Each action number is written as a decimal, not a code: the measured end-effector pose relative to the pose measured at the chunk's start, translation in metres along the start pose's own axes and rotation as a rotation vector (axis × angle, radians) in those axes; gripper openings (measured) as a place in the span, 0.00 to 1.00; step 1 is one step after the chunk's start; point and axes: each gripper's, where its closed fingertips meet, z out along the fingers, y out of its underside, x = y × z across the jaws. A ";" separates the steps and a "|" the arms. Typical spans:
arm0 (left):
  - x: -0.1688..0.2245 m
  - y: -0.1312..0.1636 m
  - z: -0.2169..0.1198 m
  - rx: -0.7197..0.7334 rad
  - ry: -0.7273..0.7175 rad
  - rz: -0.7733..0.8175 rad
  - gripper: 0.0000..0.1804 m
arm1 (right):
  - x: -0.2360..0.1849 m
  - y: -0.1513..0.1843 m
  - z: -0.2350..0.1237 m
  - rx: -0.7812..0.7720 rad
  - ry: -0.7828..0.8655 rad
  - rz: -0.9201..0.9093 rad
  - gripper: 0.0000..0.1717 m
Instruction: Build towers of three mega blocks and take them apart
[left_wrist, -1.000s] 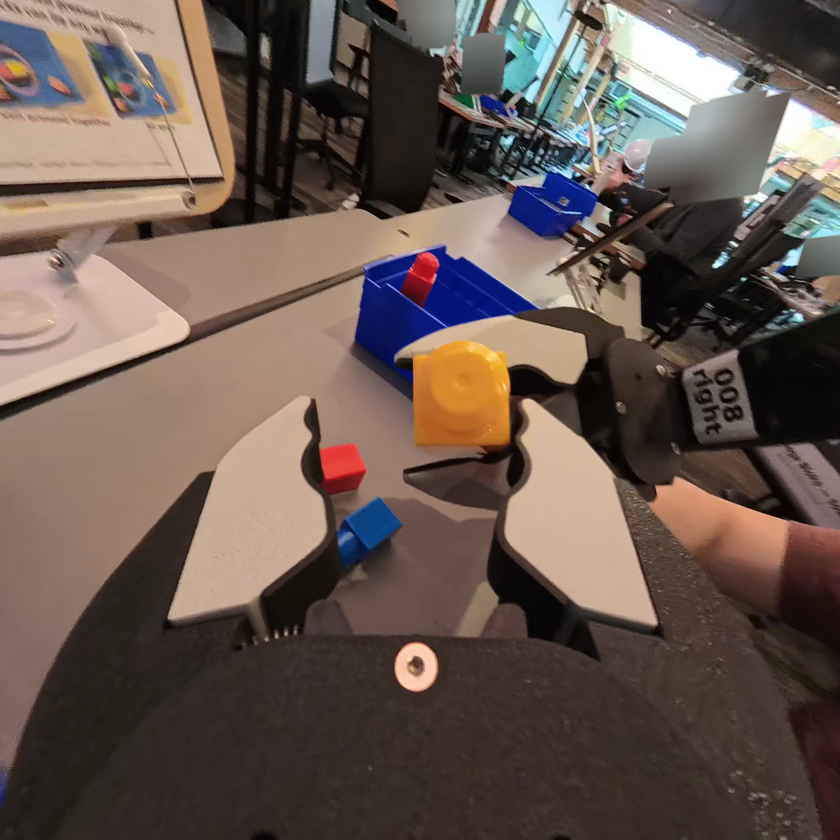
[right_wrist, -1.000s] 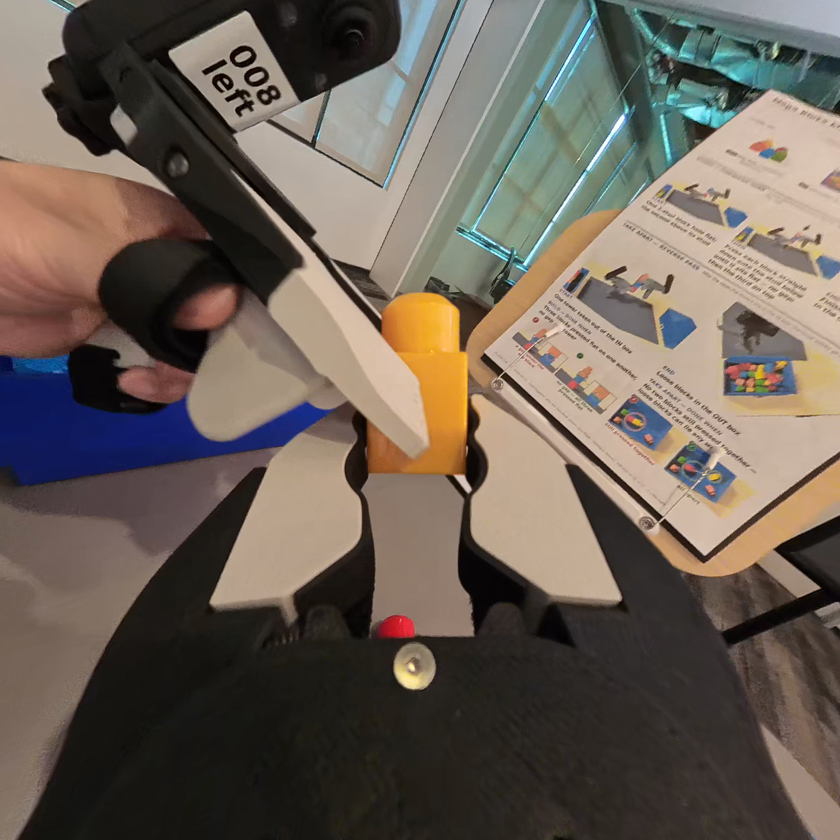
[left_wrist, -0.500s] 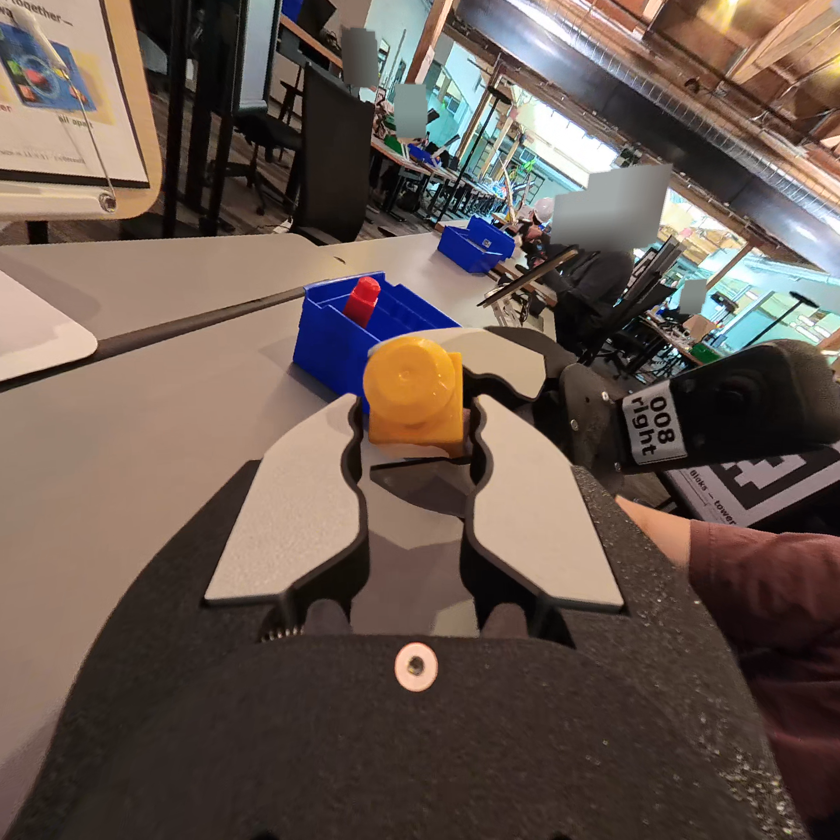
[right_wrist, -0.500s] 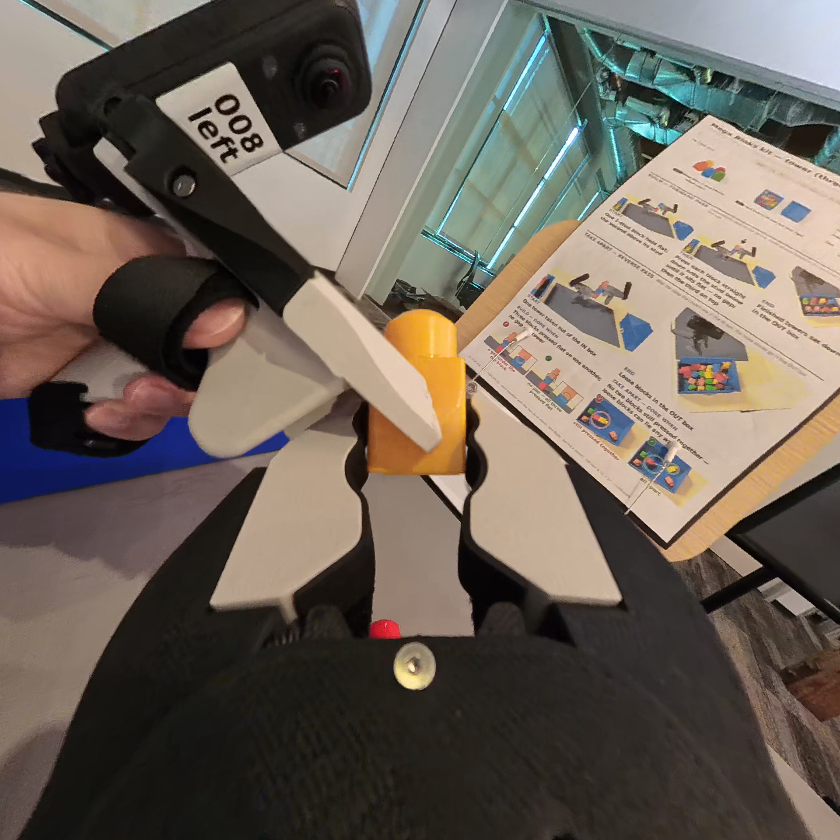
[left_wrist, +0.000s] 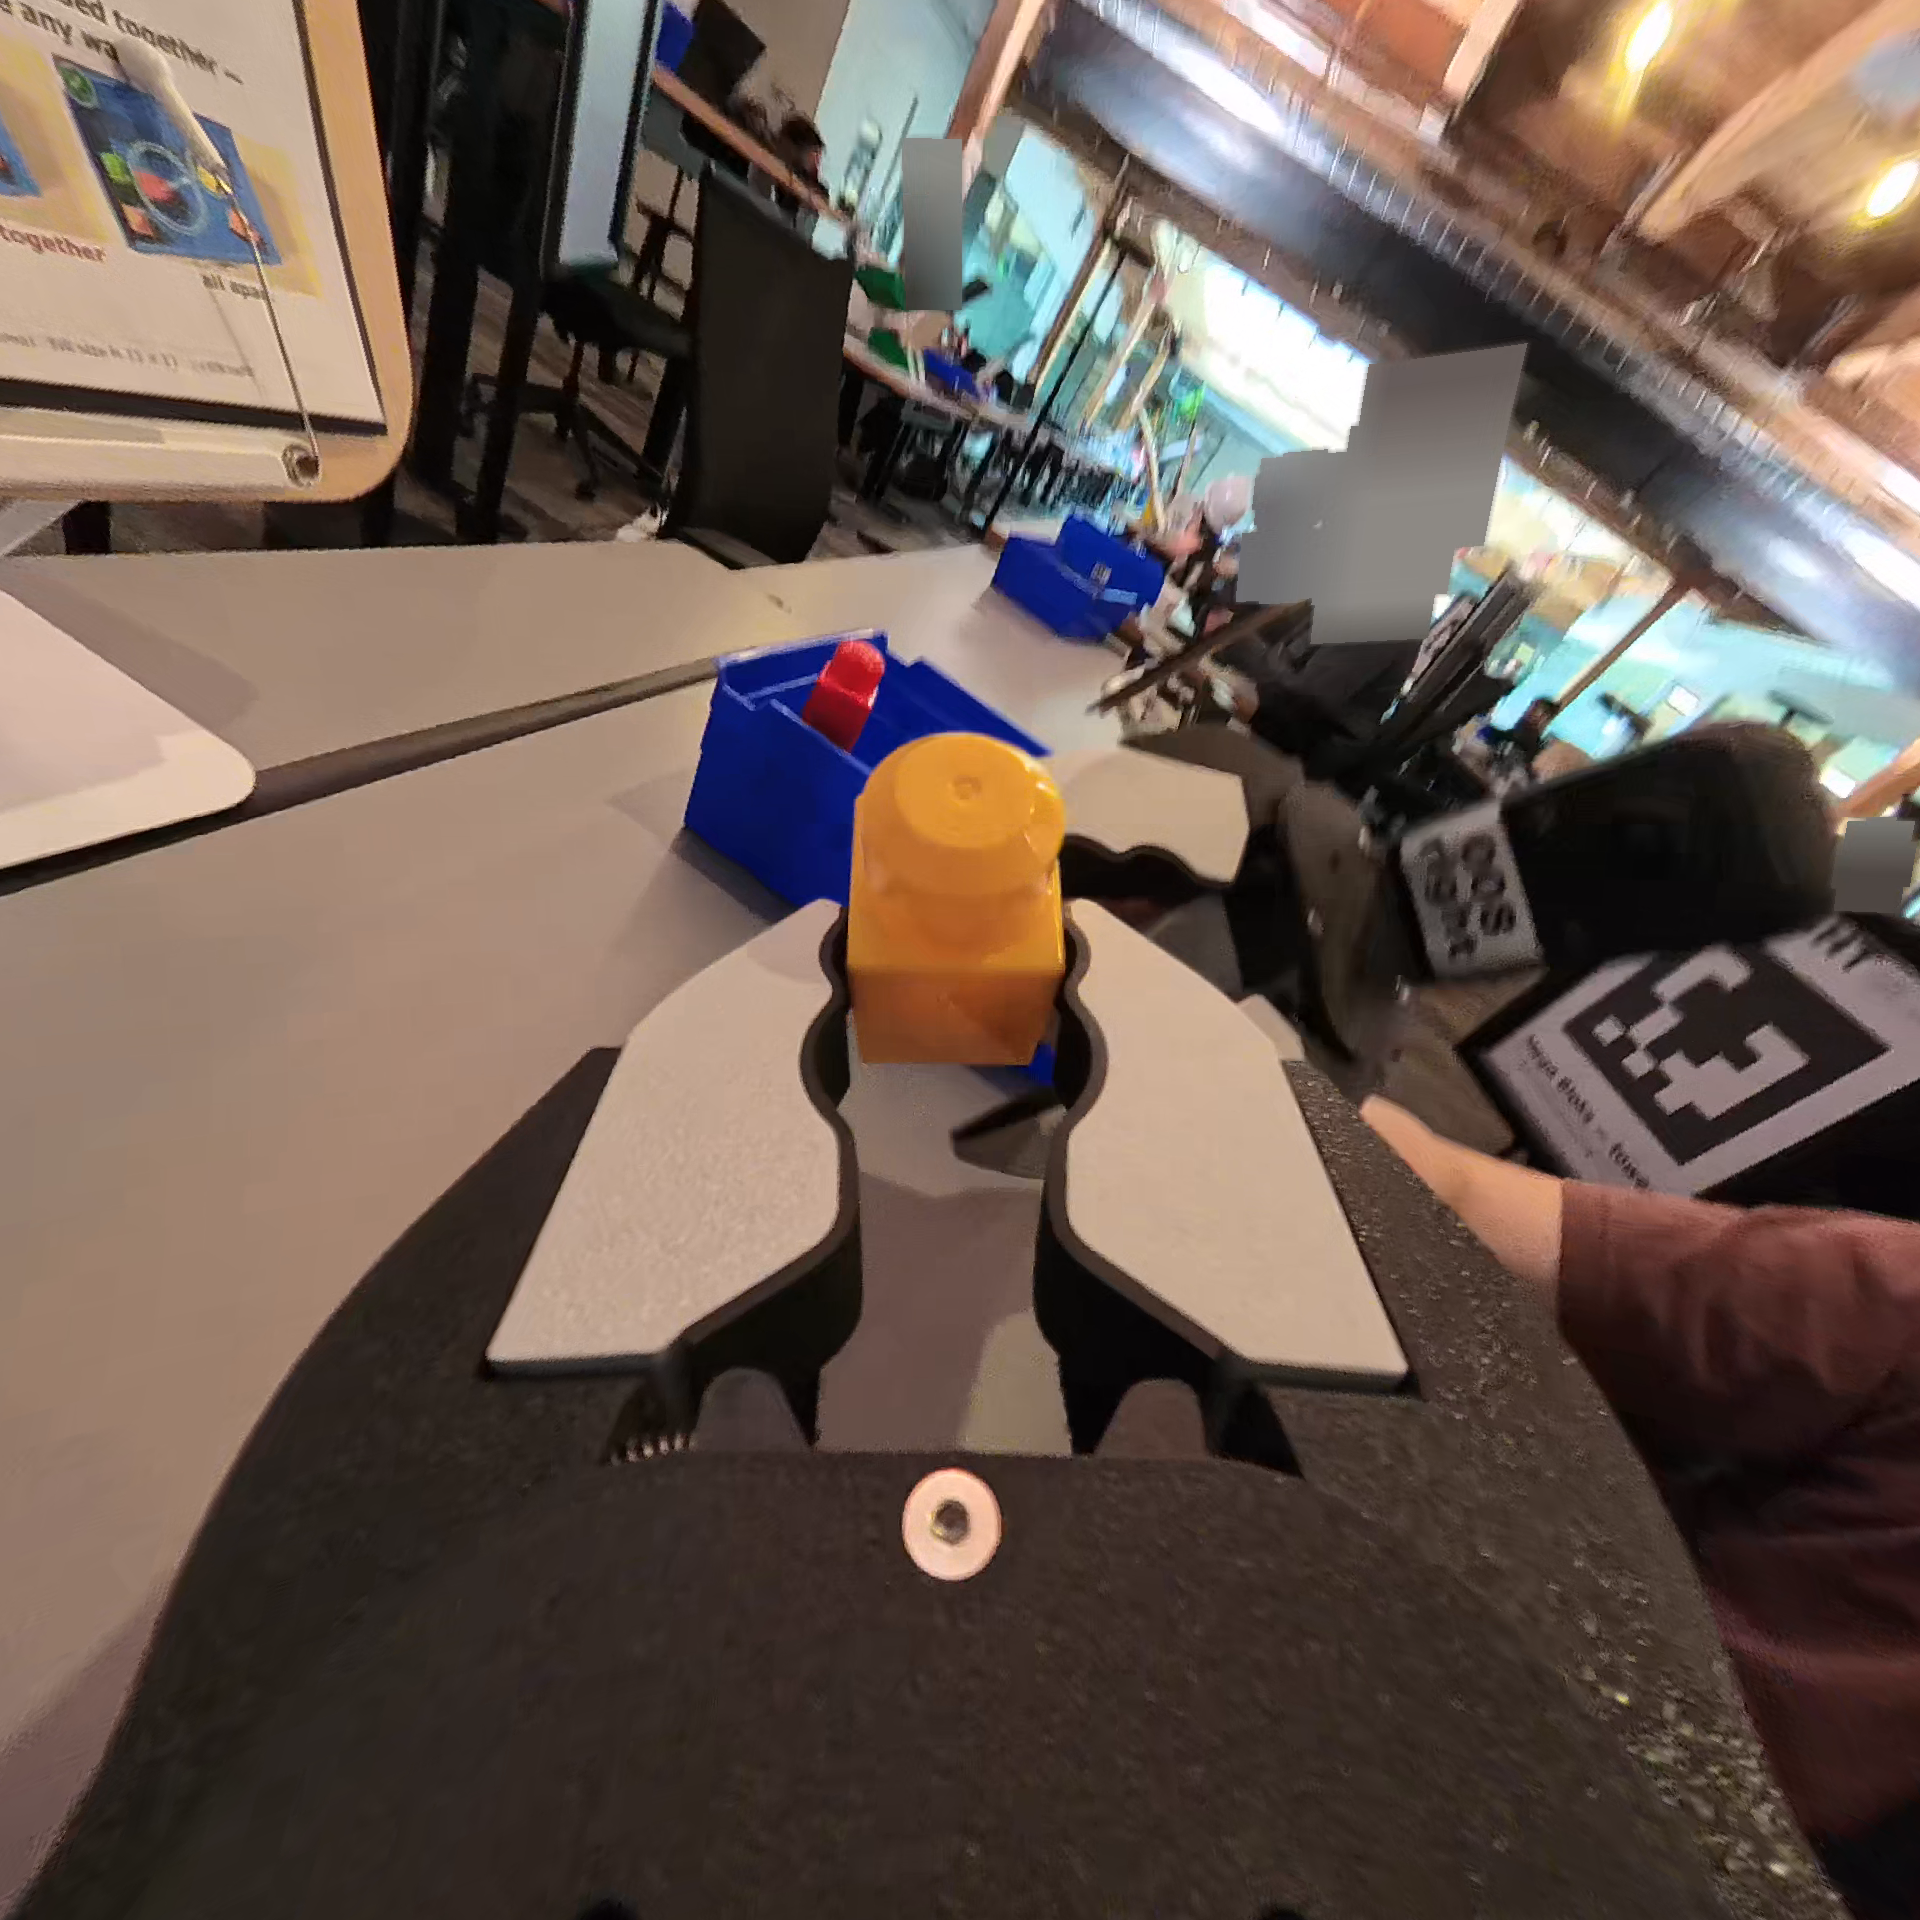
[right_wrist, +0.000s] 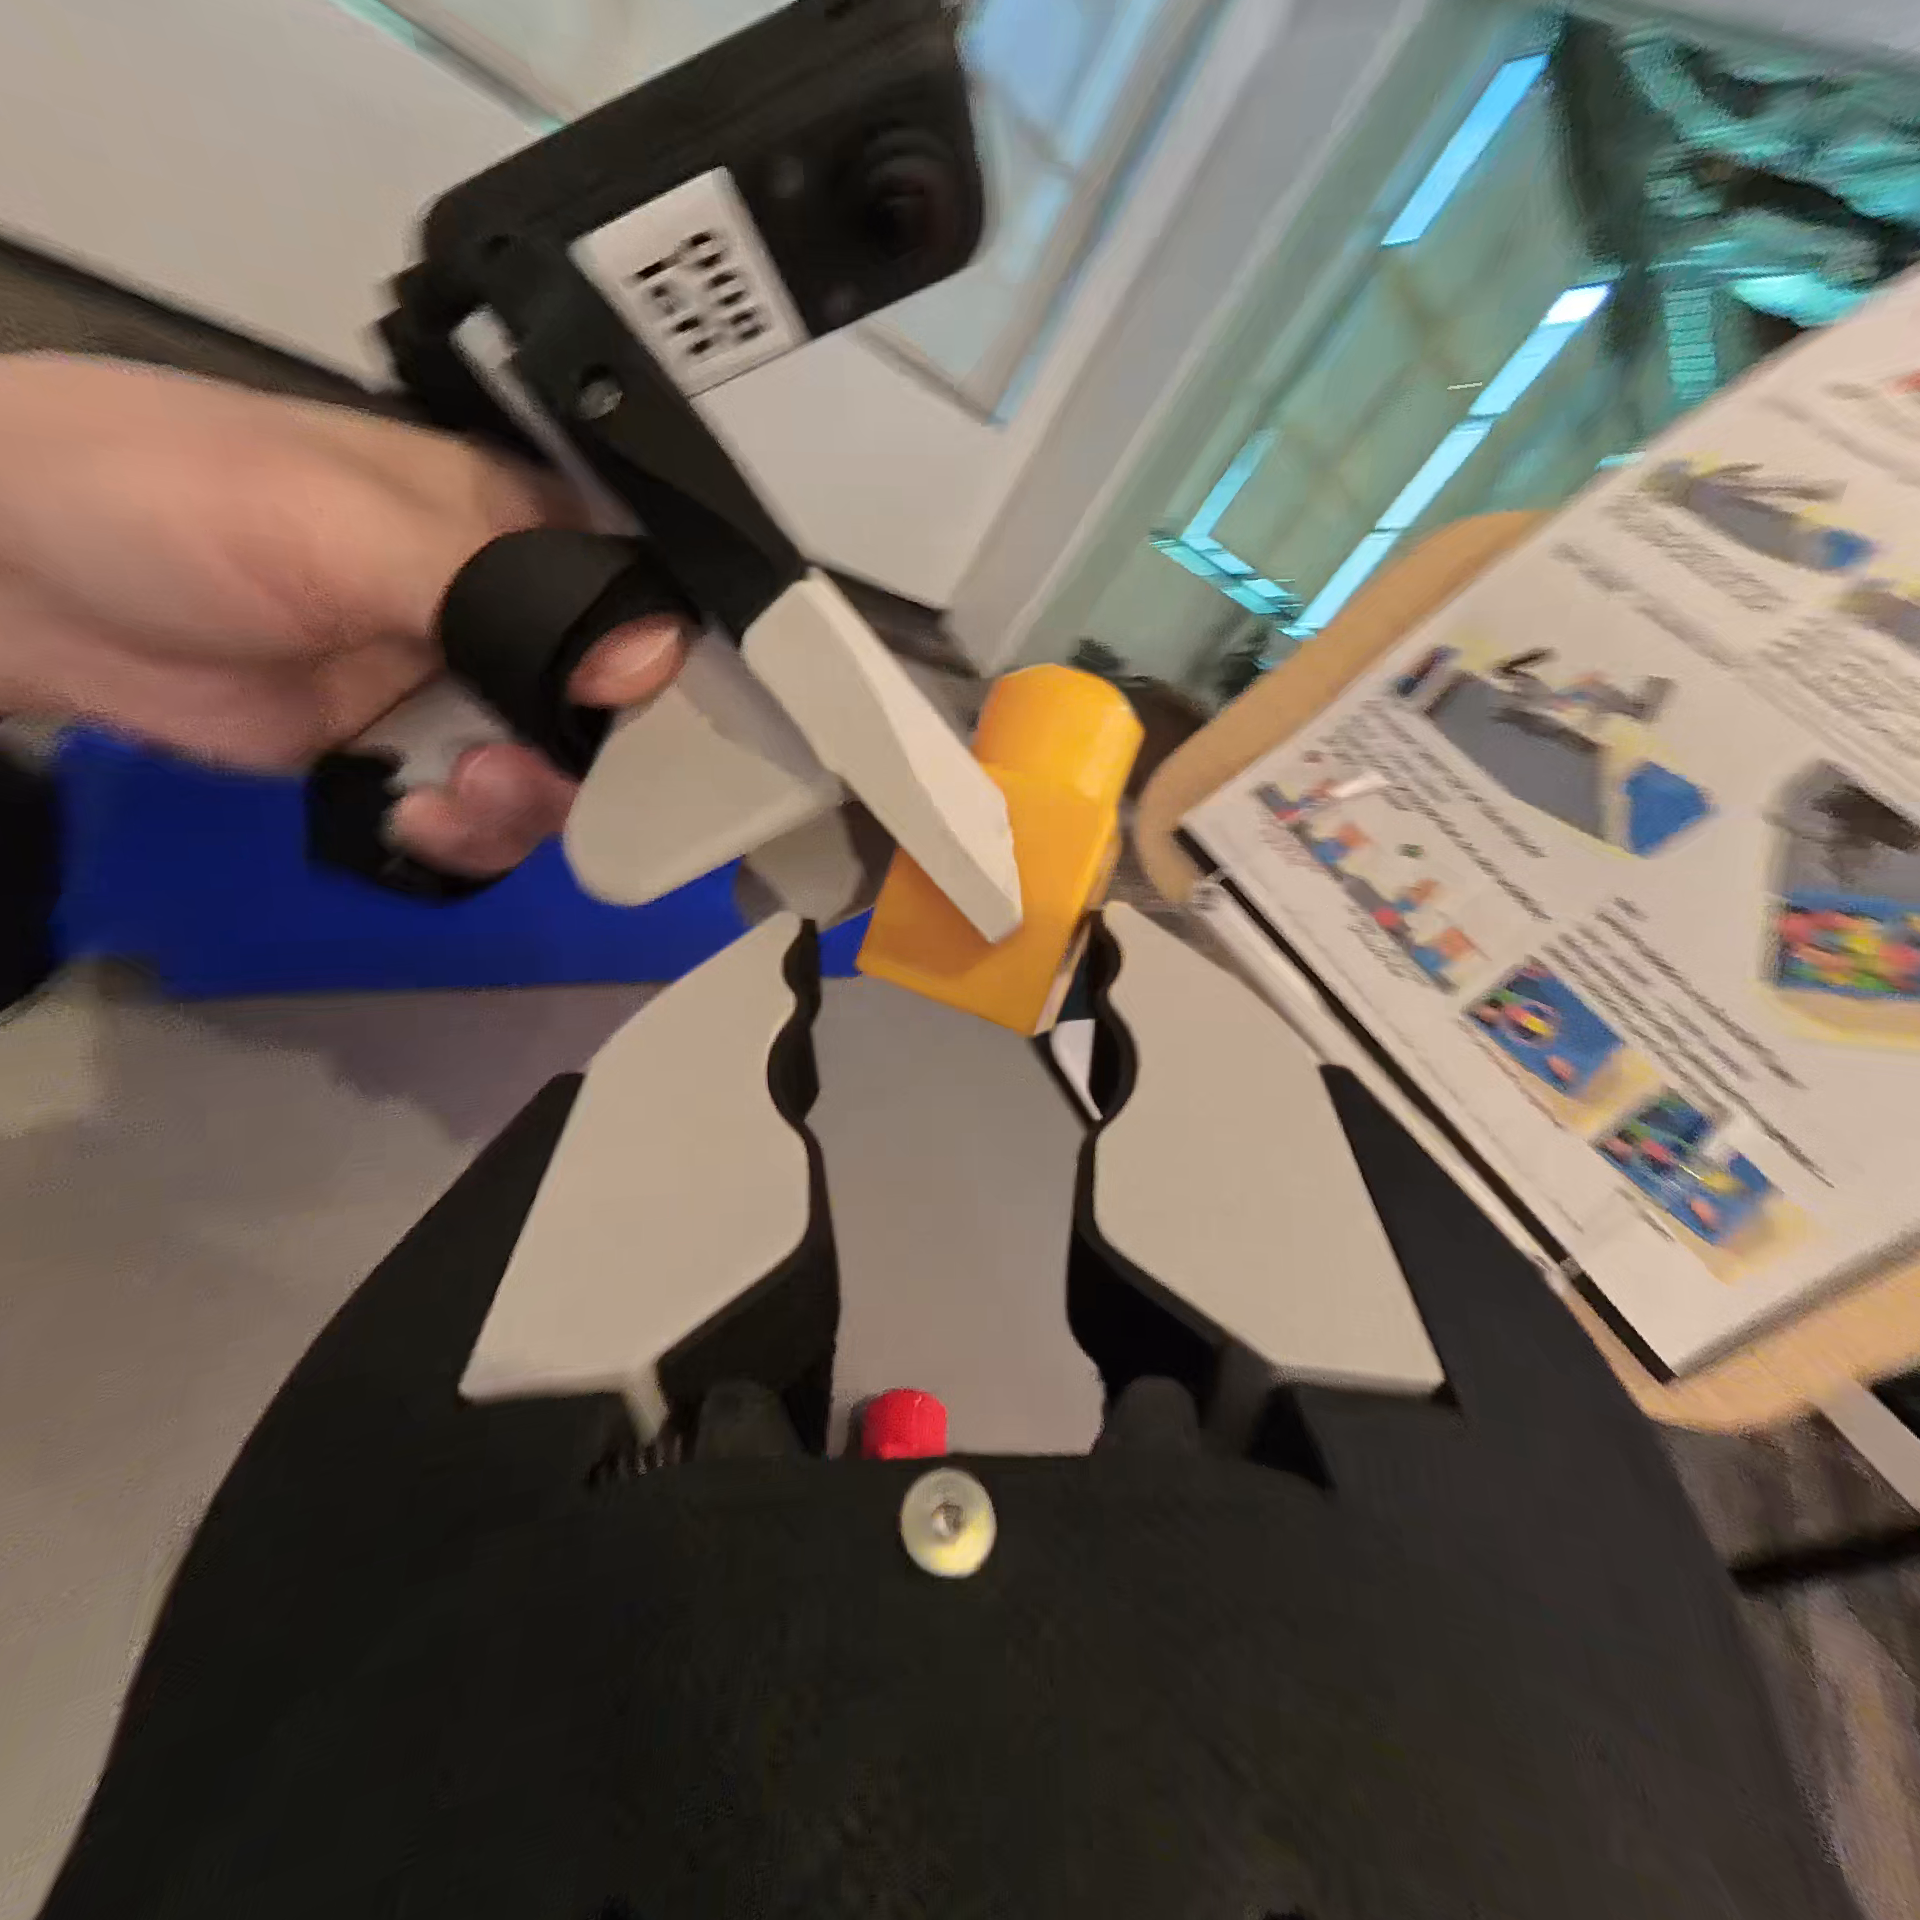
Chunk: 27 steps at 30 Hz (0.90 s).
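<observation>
— Gripping the orange block, is it, that left gripper?

— Yes. Both left fingers press on the block's square base from either side, clenched on it, above the grey table.

— Which way does the block point?

— In the left wrist view its long axis runs from base to stud, and the stud tips up and away from the gripper, toward the blue bin. In the right wrist view the same block leans, stud up and to the right, toward the instruction sheet.

— And the right gripper?

— Released. Its fingers stand apart; the left one is clear of the block. Whether the right one touches the base corner, I cannot tell. Nothing is clamped. From the left side that gripper shows just behind and to the right of the block, blurred.

— What else lies near the block?

— A red block stands tilted in the blue bin, behind the orange one. A sliver of blue peeks out under the orange base; what it is I cannot tell. Another red stud shows on the table close to the right gripper's body. A hand holds the left gripper to the left of the block.
</observation>
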 end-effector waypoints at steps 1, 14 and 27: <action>0.000 0.003 -0.003 -0.046 -0.008 0.033 0.20 | -0.007 0.001 -0.002 -0.025 -0.104 -0.005 0.33; 0.026 0.068 -0.001 -0.504 0.071 0.298 0.20 | -0.033 -0.010 -0.032 0.006 -0.686 0.621 0.17; 0.021 0.047 0.017 -0.274 0.090 0.185 0.21 | -0.004 -0.013 -0.027 0.092 -0.559 0.744 0.17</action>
